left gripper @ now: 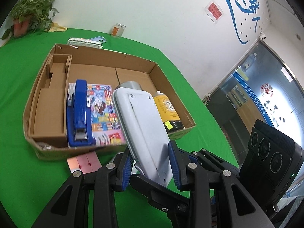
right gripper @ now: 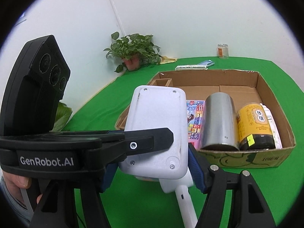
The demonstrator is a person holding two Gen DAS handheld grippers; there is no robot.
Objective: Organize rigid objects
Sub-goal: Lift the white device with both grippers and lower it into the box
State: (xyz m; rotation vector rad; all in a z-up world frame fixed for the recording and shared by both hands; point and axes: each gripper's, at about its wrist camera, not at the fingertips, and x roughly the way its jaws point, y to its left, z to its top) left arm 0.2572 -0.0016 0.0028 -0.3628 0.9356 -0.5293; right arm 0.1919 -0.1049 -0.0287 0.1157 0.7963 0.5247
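A white plastic device with a screwed back plate and a handle is held above the green table, just in front of the cardboard box. My left gripper is shut on its lower body, blue pads pressing both sides. In the right wrist view my right gripper is shut on the same device, and a left gripper finger crosses in front of it. The box holds a blue stapler, a colourful flat pack, a steel cylinder and a yellow-labelled bottle.
A pink cube lies on the green cloth before the box's near wall. Behind the box are a flat carton, a blue phone case, a glass jar and a potted plant. A hand grips the left tool.
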